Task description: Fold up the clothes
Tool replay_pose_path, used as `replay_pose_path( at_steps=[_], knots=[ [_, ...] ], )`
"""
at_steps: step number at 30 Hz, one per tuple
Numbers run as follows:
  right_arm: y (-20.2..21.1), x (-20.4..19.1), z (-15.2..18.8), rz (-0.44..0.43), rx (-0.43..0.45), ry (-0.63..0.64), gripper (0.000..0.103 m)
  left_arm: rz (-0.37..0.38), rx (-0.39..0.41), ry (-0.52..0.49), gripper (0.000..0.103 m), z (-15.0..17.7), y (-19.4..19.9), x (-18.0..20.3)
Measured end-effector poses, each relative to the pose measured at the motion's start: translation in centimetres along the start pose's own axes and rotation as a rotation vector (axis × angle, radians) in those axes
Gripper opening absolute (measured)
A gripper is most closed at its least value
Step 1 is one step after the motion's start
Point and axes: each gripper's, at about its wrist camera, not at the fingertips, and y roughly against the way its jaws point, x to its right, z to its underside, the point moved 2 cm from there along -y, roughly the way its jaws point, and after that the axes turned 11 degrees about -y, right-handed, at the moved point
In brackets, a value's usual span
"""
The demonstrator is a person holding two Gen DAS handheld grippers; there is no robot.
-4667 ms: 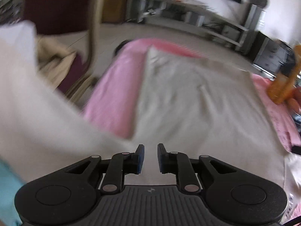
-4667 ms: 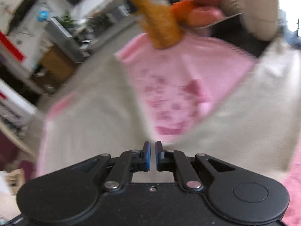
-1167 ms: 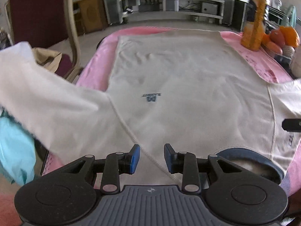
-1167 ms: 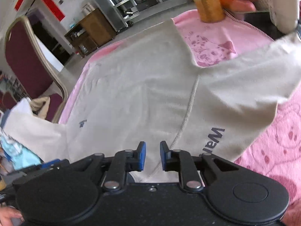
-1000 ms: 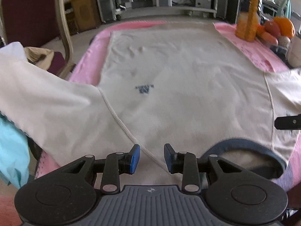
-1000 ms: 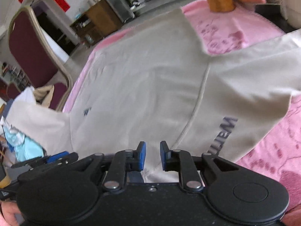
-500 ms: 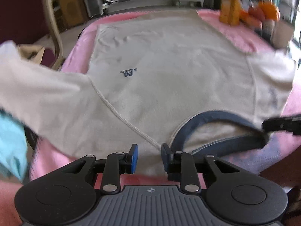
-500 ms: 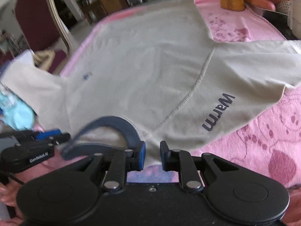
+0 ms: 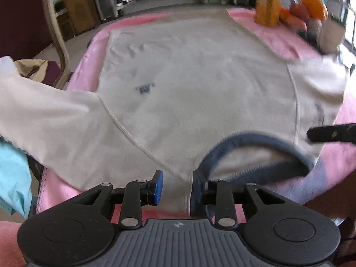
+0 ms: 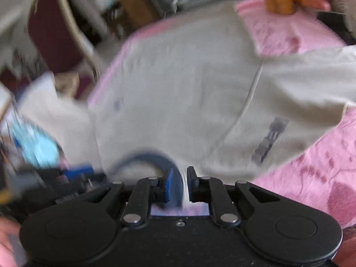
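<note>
The small navy logo on the cream shirt (image 9: 189, 84) is too blurred to read, and so is the sleeve print. My left gripper (image 9: 176, 185) is parting, shoulder fabric between its fingers; my right gripper (image 10: 179, 183) is closing over the navy collar (image 10: 155, 158). The shirt lies flat on the pink blanket (image 9: 267, 35), with a chair (image 9: 55, 31) at left and an orange bottle (image 9: 267, 6) at the far right.

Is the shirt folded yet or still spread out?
Spread out. The shirt lies flat on the pink cloth, both sleeves out to the sides, collar nearest the grippers; no fold shows.
</note>
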Motion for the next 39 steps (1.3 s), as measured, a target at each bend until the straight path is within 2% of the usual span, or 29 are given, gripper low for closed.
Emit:
replay_pose_path(
  at_steps=[5, 9, 13, 15, 18, 22, 25, 29, 33, 39],
  knots=[
    [6.6, 0.1, -4.7, -0.079, 0.220, -0.093, 0.014, 0.008, 0.116, 0.058, 0.030, -4.2, 3.7, -1.4],
    [10.2, 0.1, -9.4, -0.088, 0.397, -0.081, 0.015, 0.027, 0.185, 0.072, 0.031, -8.0, 5.9, -1.4],
    [11.1, 3.2, -13.6, -0.090, 0.504, -0.172, 0.019, 0.018, 0.179, 0.036, 0.034, -10.4, 5.5, 0.8],
    [10.8, 5.9, -15.0, -0.082, 0.539, -0.256, 0.019, 0.048, 0.142, 0.012, 0.034, -10.7, 4.3, 2.5],
    [9.8, 11.0, -16.1, -0.019, 0.586, -0.373, 0.019, 0.099, 0.081, -0.029, 0.034, -10.8, 2.0, 4.9],
    [9.4, 17.9, -17.9, 0.105, 0.619, -0.524, 0.019, 0.138, 0.030, -0.075, 0.034, -10.9, -0.6, 7.7],
    [9.7, 22.3, -19.1, 0.160, 0.649, -0.625, 0.020, 0.141, 0.017, -0.093, 0.034, -11.5, -1.9, 9.0],
    [9.4, 26.7, -20.3, 0.290, 0.662, -0.695, 0.020, 0.168, -0.024, -0.104, 0.034, -12.0, -3.4, 10.4],
    [7.2, 30.3, -21.5, 0.393, 0.602, -0.728, 0.020, 0.161, -0.071, -0.136, 0.035, -12.2, -4.9, 11.6],
    [5.0, 31.8, -23.2, 0.538, 0.570, -0.666, 0.020, 0.177, -0.107, -0.132, 0.035, -12.3, -6.5, 12.3]
  ],
)
